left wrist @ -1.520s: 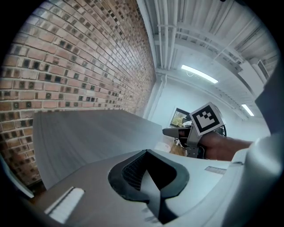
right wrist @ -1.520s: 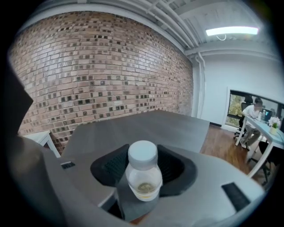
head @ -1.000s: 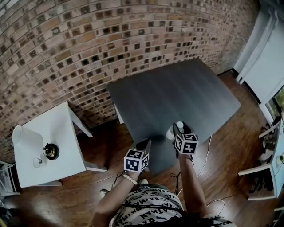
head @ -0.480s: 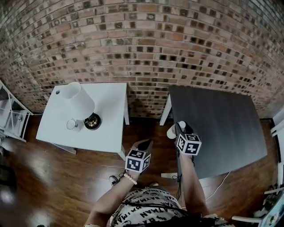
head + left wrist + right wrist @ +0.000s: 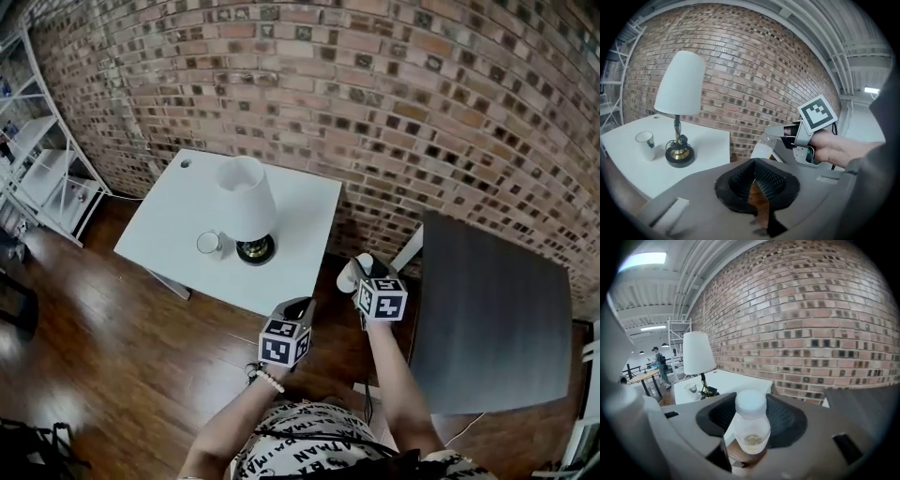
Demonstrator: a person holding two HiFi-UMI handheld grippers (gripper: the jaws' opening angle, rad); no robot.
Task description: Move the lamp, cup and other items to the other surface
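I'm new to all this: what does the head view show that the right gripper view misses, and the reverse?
Only the head view: the left tongs and the person's arms. Only the right gripper view: ceiling lights and a distant person. Both: the lamp, cup, white table, brick wall and the bottle in the right tongs.

Rough brick makes up the wall [image 5: 375, 84], and the floor [image 5: 112, 347] is glossy dark wood. The white tabletop [image 5: 300, 253] looks smooth and matt, the dark tabletop [image 5: 487, 319] matt grey. The bottle [image 5: 751, 427] is clear plastic. The lamp [image 5: 246, 202] has a shiny brass-like base.
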